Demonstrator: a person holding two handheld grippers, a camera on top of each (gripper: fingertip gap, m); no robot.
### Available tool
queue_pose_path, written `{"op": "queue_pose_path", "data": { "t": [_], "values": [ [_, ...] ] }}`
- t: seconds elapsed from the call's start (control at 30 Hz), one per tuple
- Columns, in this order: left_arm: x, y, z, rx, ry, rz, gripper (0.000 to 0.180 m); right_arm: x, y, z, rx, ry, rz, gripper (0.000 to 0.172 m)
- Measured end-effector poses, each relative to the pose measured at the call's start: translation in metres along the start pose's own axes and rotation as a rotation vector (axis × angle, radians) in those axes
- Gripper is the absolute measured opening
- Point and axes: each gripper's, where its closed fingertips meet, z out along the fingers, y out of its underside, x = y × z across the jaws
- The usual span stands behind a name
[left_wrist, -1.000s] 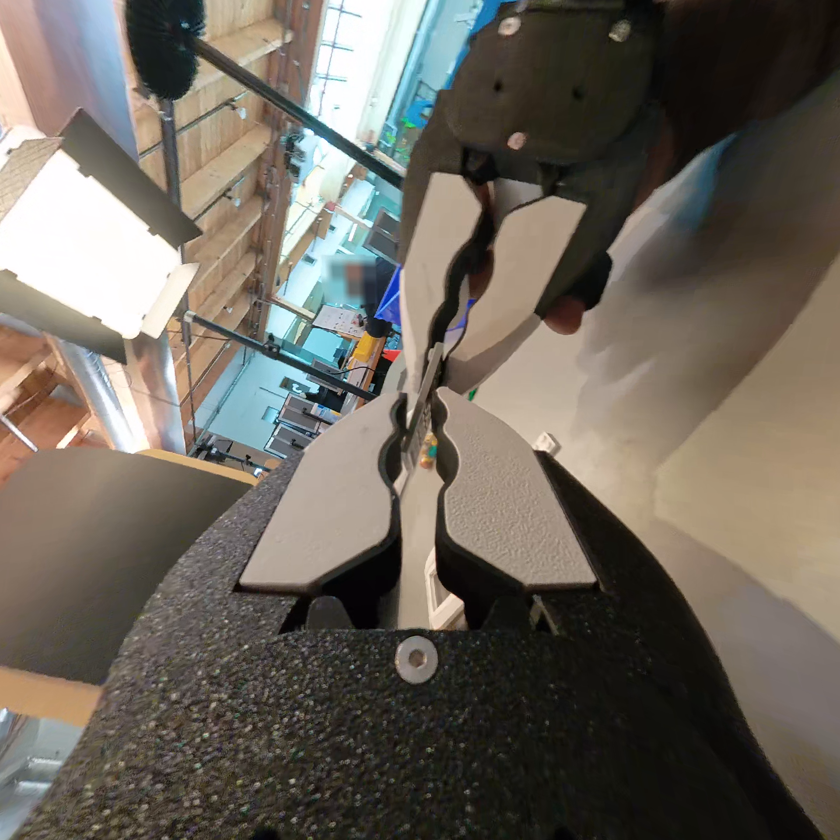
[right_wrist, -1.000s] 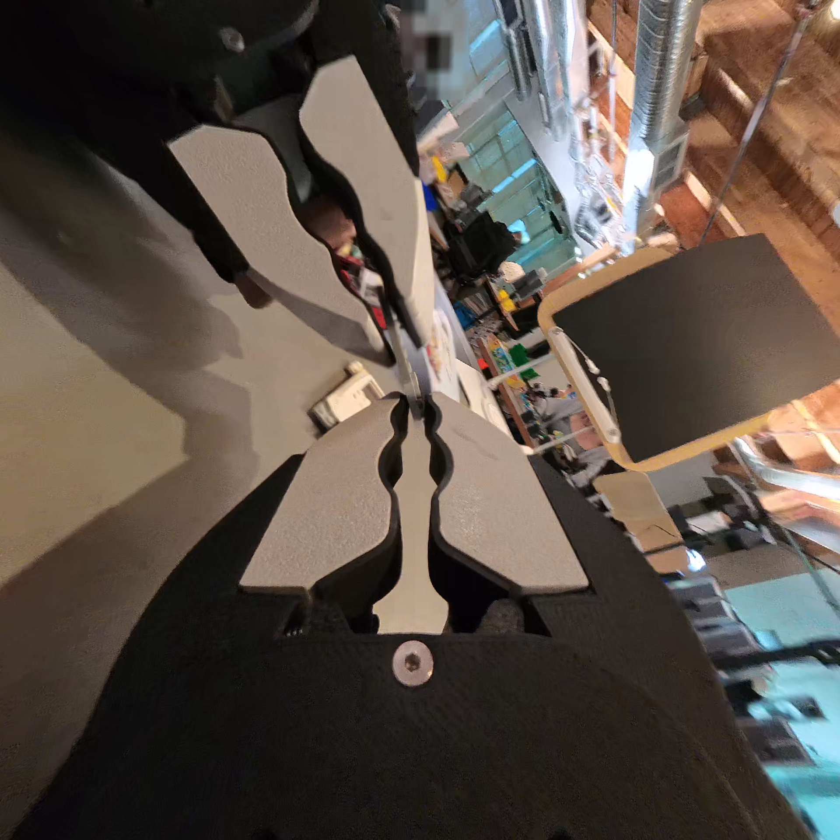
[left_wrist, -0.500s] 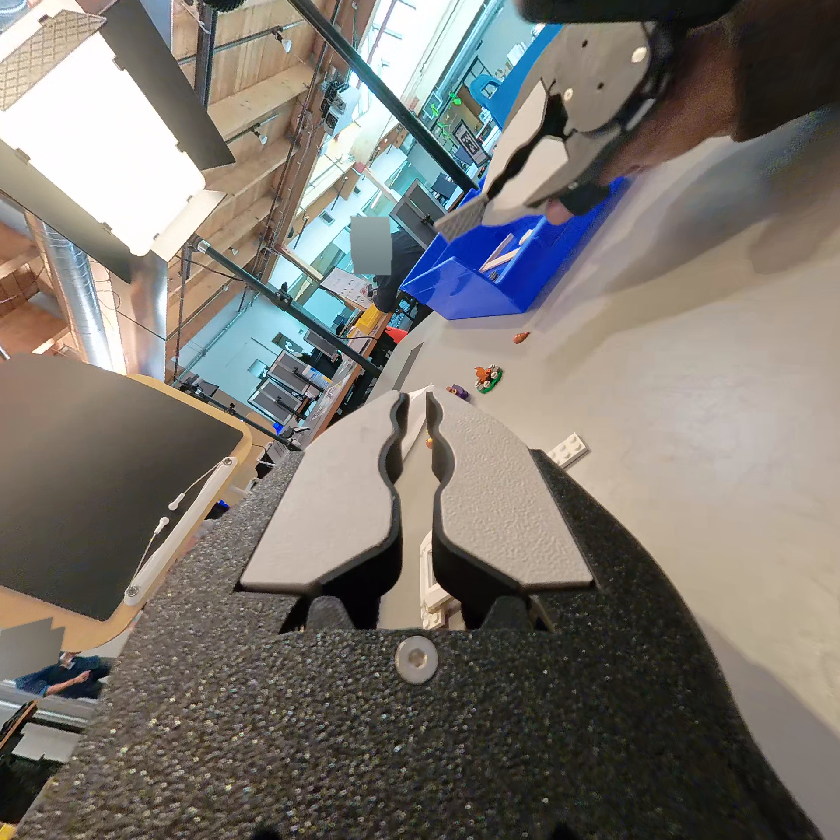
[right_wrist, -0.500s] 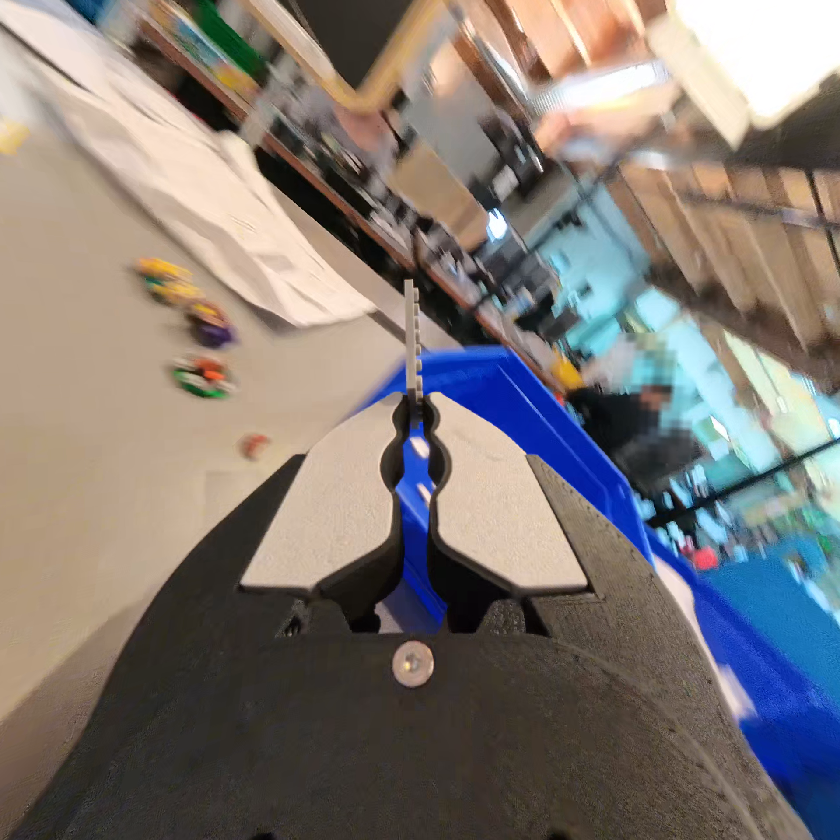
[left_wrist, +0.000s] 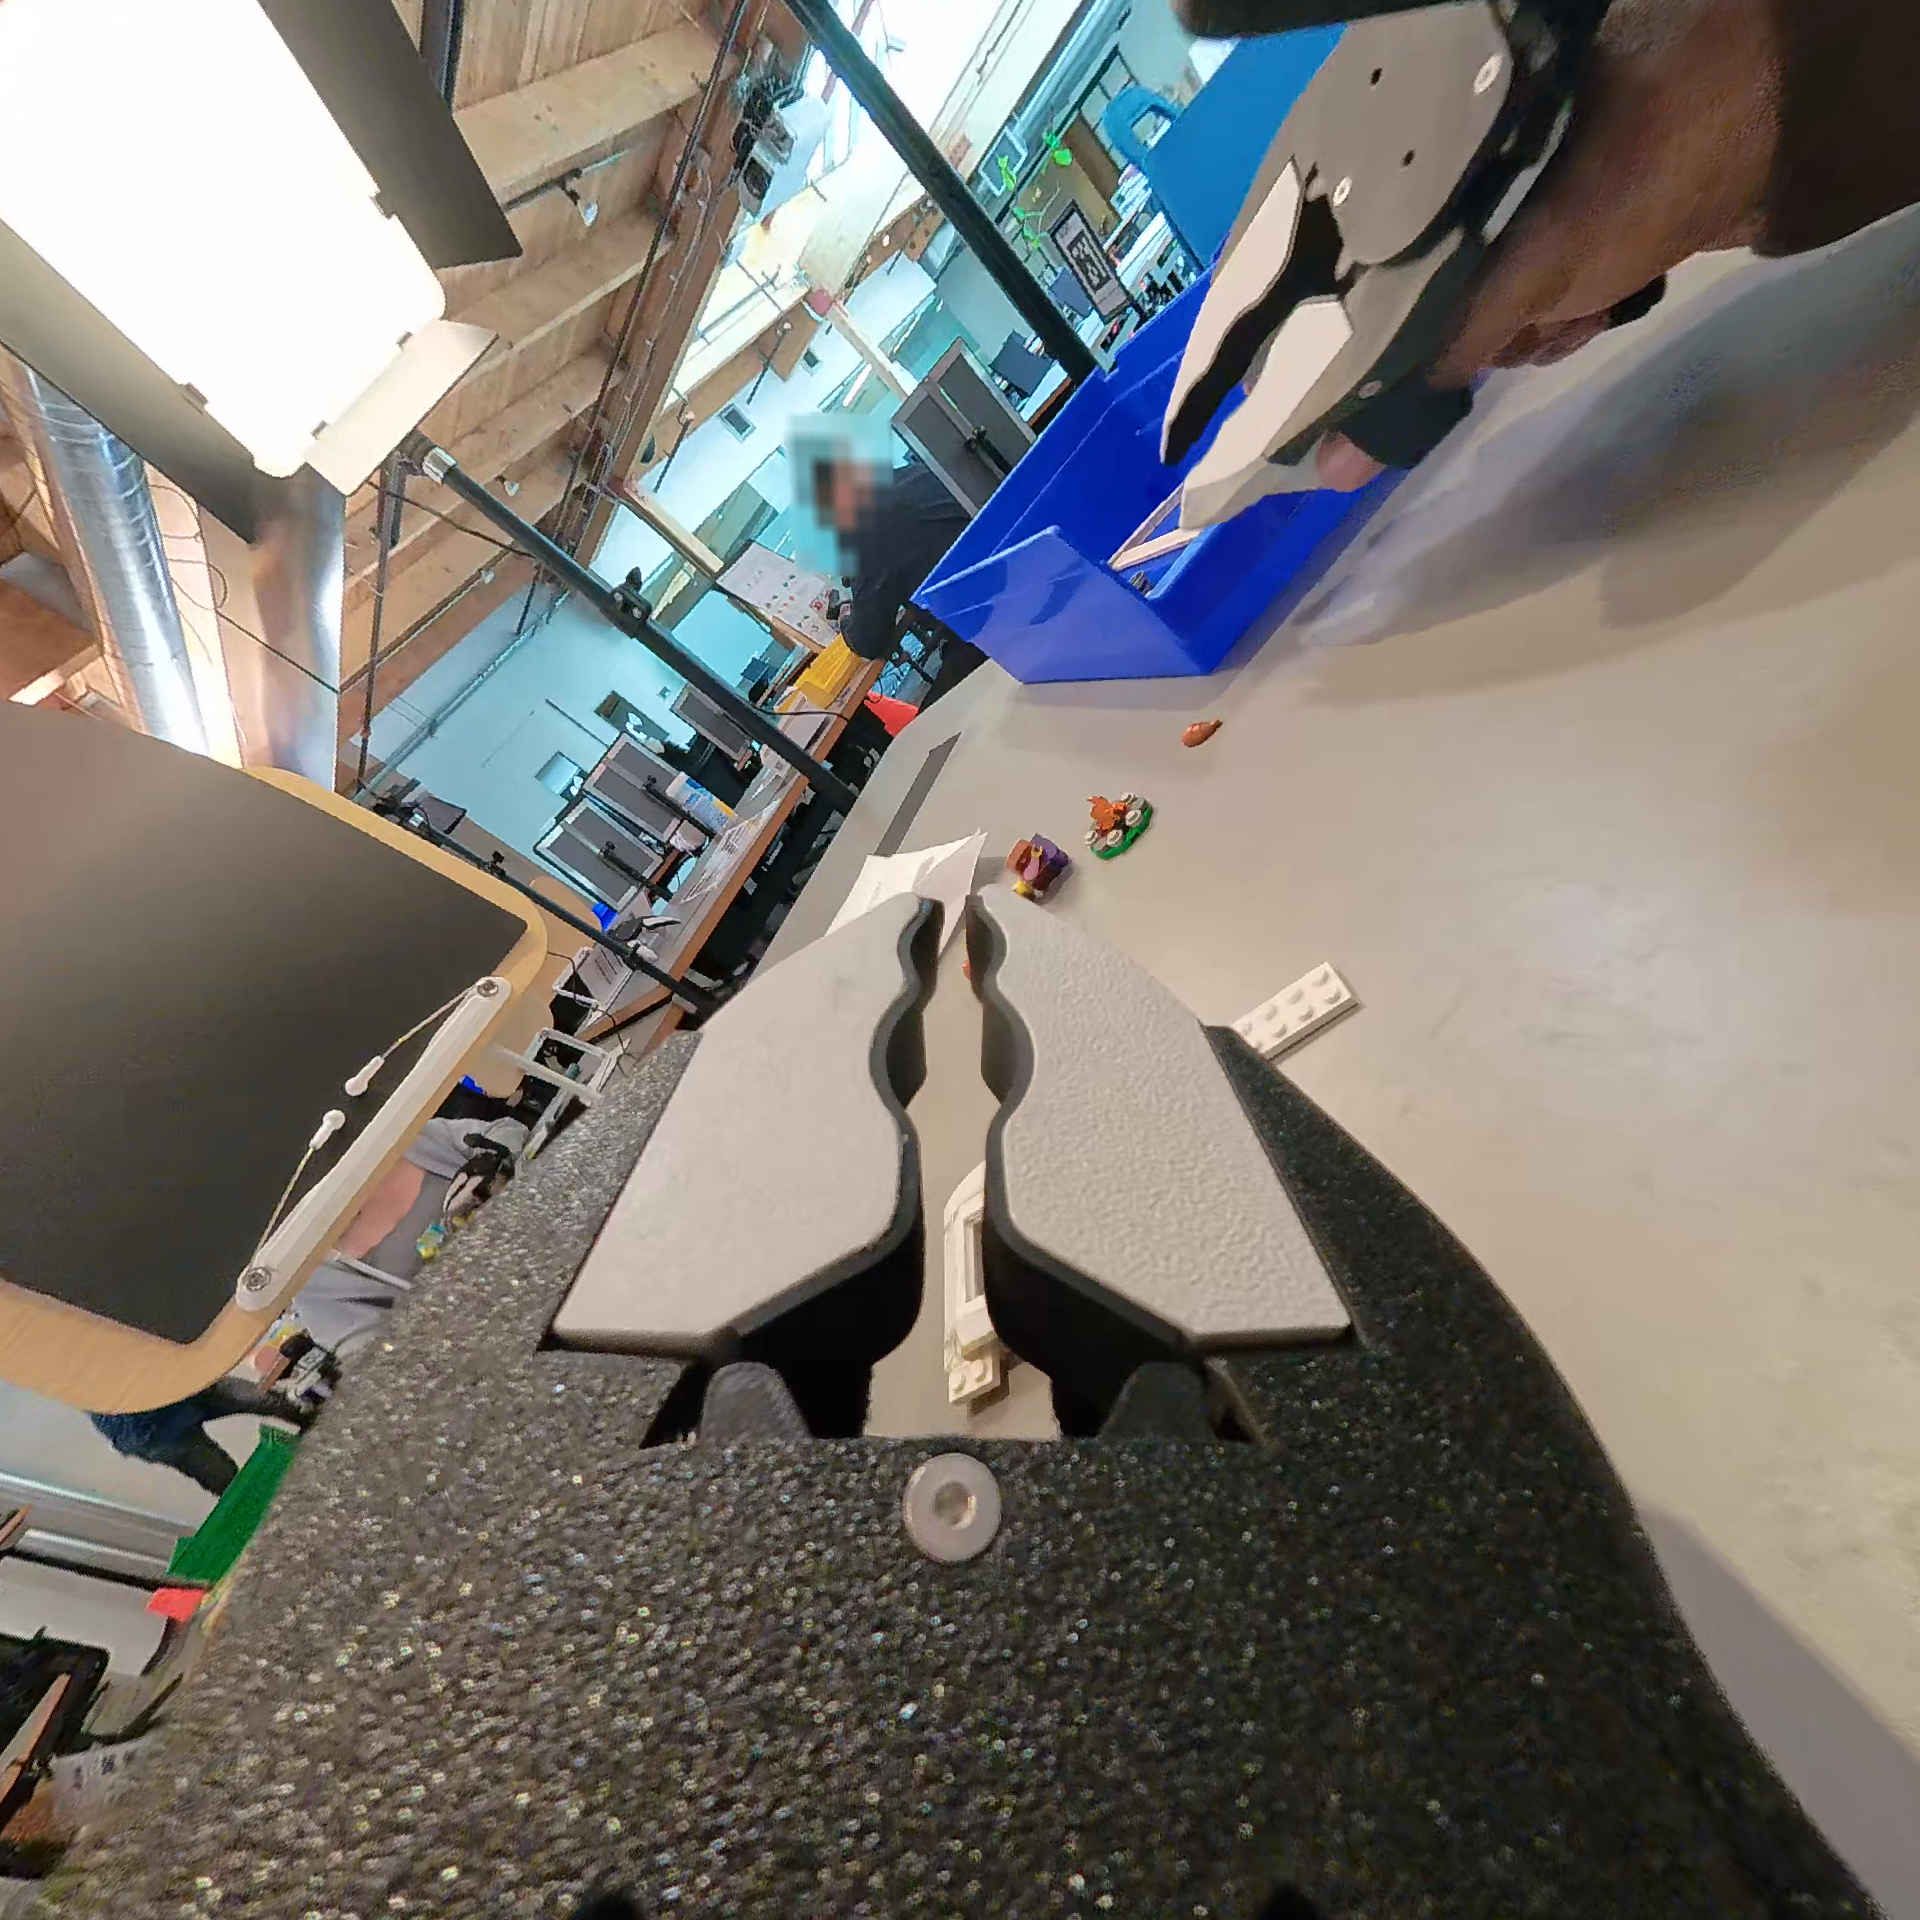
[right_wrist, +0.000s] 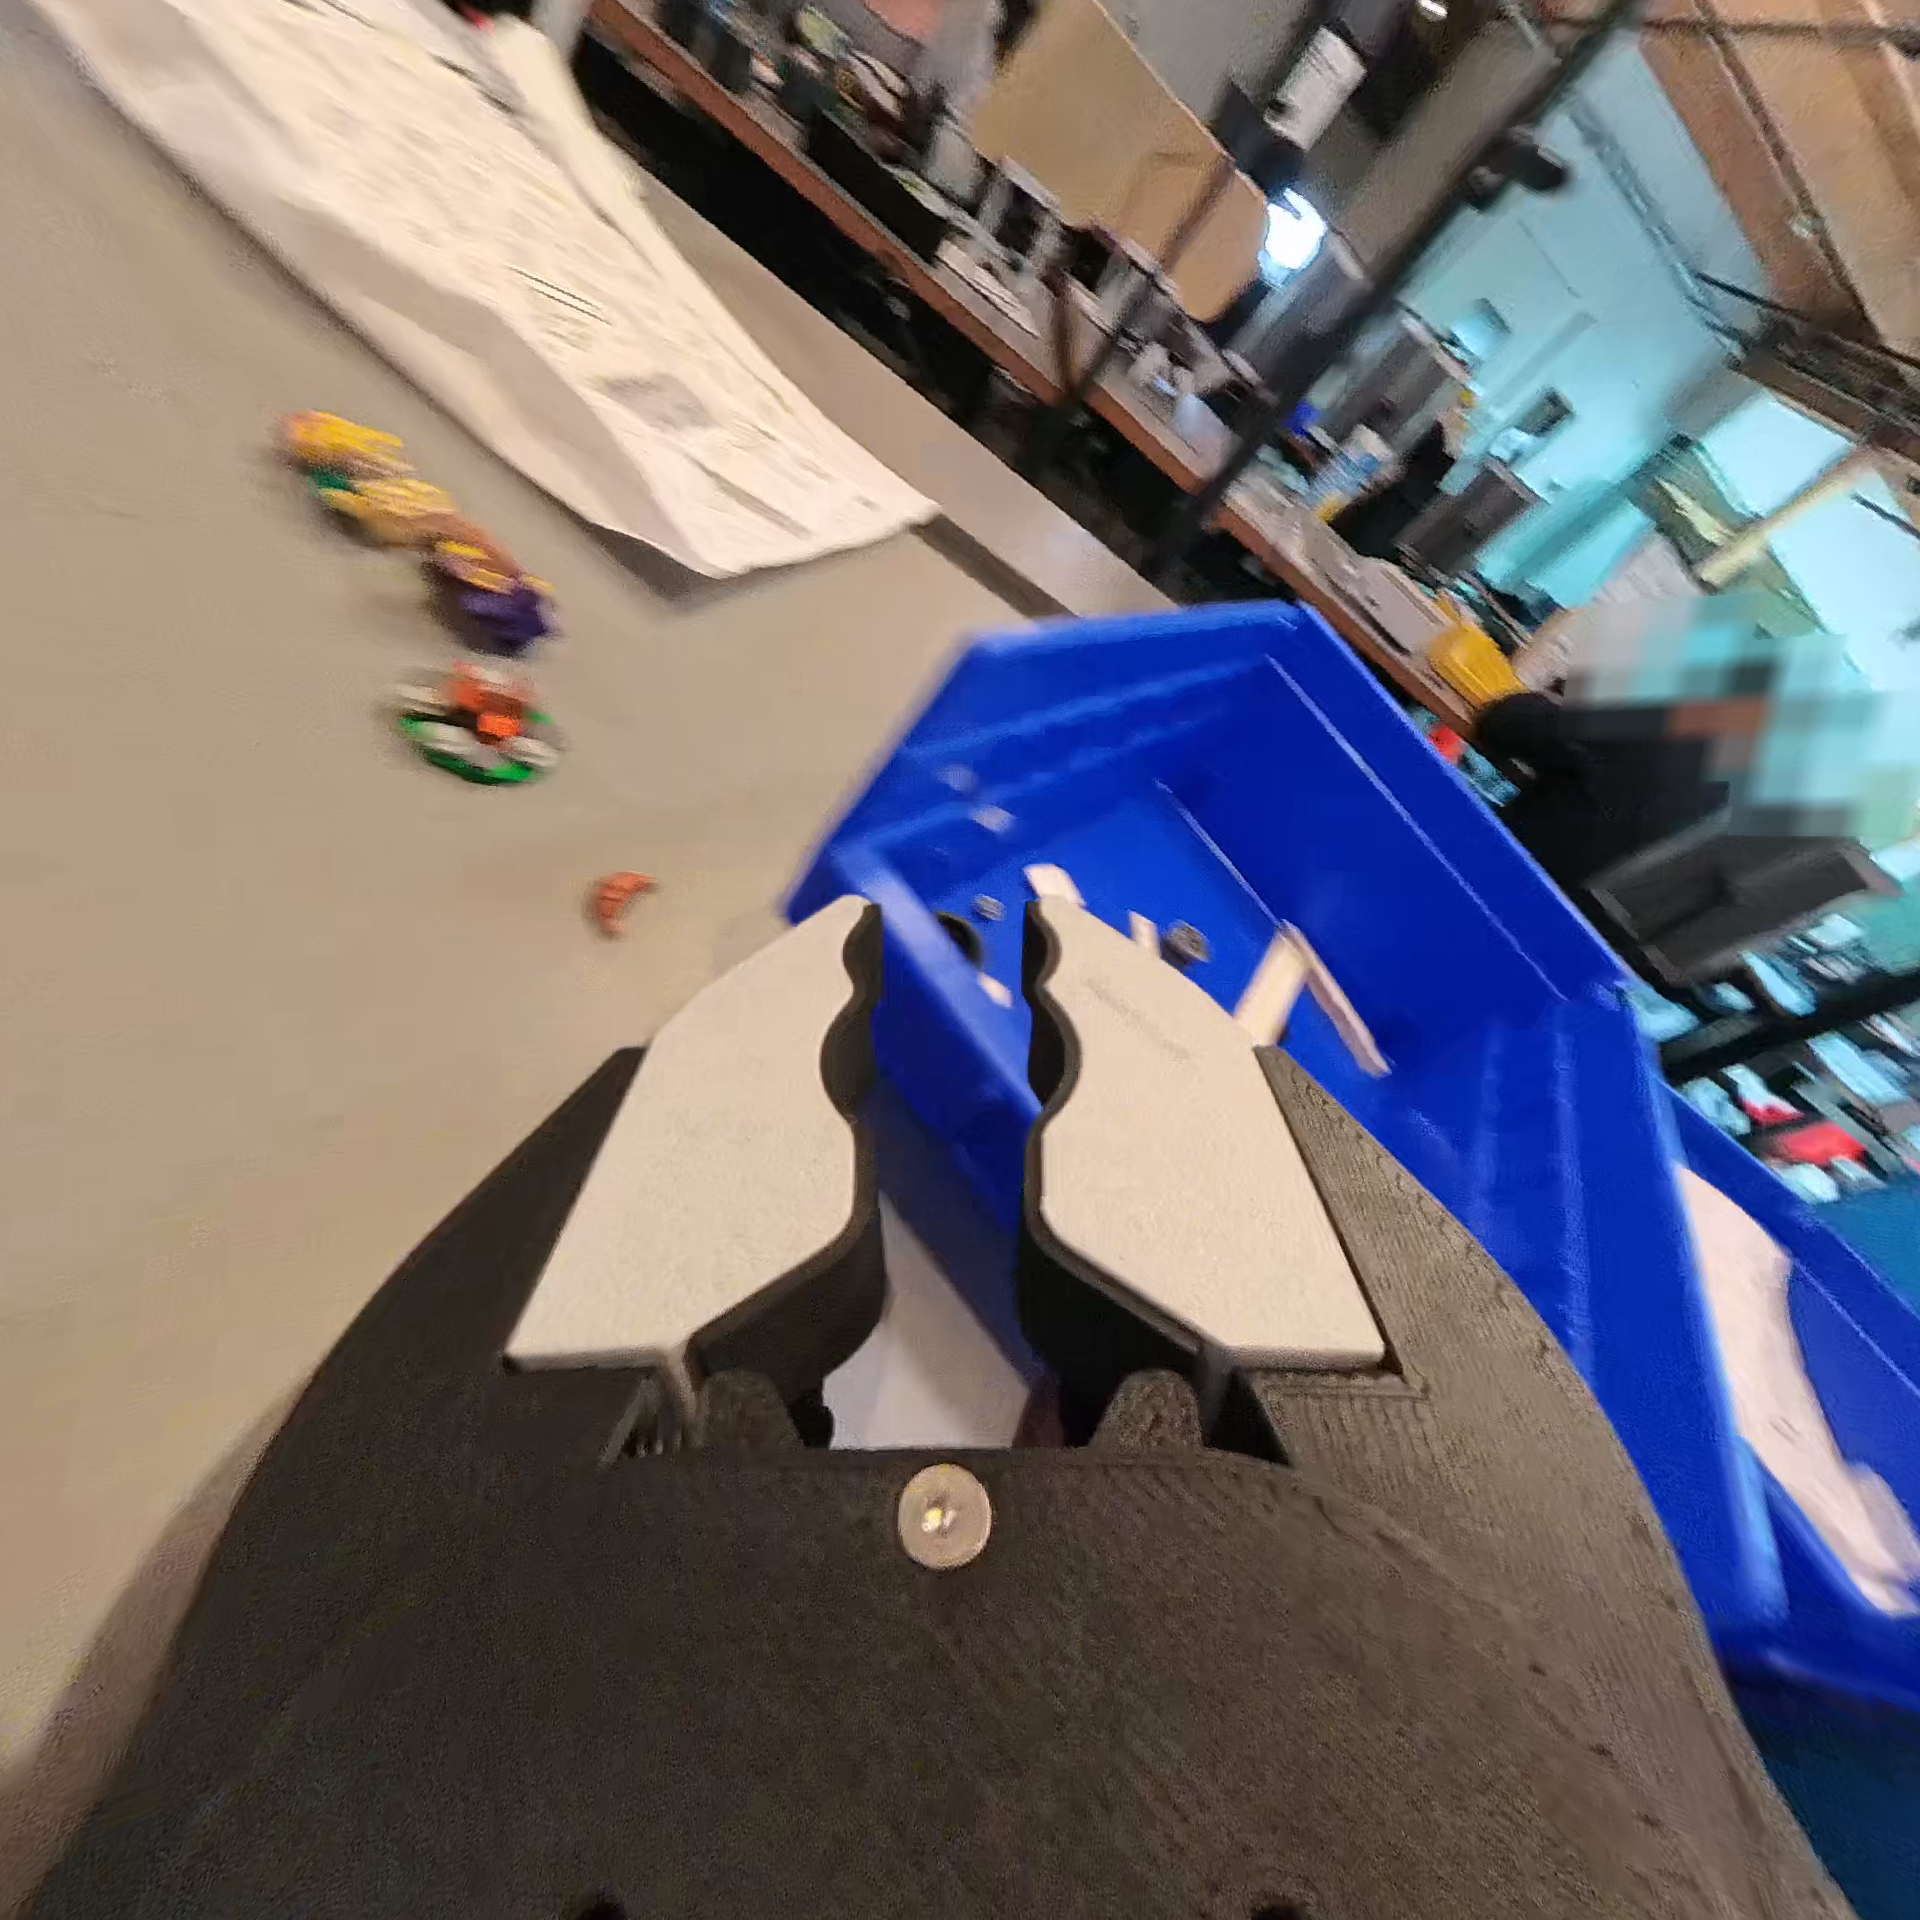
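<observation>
The table (left_wrist: 1558, 1039) has a plain grey top. On it, at the far side, stands a blue bin (left_wrist: 1091, 613) with small pale pieces inside. Near the bin lies a small orange-brown piece (left_wrist: 1200, 731). A little nearer sits a round green piece with orange parts on it (left_wrist: 1119, 826), and just beside it a purple and brown piece (left_wrist: 1039, 862). Large white paper sheets (right_wrist: 499, 270) lie at the far left edge of the table. A flat white studded plate (left_wrist: 1297, 1010) rests nearer, and a white frame-like piece (left_wrist: 966, 1288) lies nearest of all.
</observation>
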Motion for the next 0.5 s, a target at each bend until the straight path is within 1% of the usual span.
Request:
{"op": "queue_pose_path", "data": {
  "t": [0.07, 0.13, 0.2, 0.23, 0.3, 0.33, 0.4, 0.5],
  "values": [
    [-0.004, 0.005, 0.000, -0.023, -0.013, -0.012, 0.005, -0.038, -0.017, -0.005, 0.038, -0.158, 0.011, 0.026],
    [-0.014, 0.014, 0.001, -0.077, -0.064, -0.028, 0.003, -0.082, -0.034, -0.015, 0.062, -0.372, 0.055, 0.029],
    [-0.023, 0.021, 0.000, -0.108, -0.106, -0.045, 0.002, -0.125, -0.053, -0.032, 0.084, -0.607, 0.137, 0.026],
    [-0.027, 0.023, -0.001, -0.116, -0.124, -0.051, 0.001, -0.141, -0.062, -0.039, 0.092, -0.690, 0.160, 0.026],
    [-0.030, 0.027, -0.002, -0.139, -0.144, -0.055, 0.001, -0.168, -0.068, -0.047, 0.056, -0.783, 0.126, 0.027],
    [-0.031, 0.028, -0.001, -0.146, -0.148, -0.055, 0.001, -0.178, -0.069, -0.049, 0.031, -0.807, 0.098, 0.031],
    [-0.030, 0.028, -0.001, -0.146, -0.145, -0.050, 0.001, -0.195, -0.069, -0.048, -0.012, -0.836, 0.071, 0.038],
    [-0.028, 0.025, -0.001, -0.141, -0.138, -0.035, 0.001, -0.213, -0.062, -0.043, -0.097, -0.859, 0.039, 0.042]
  ]
}}
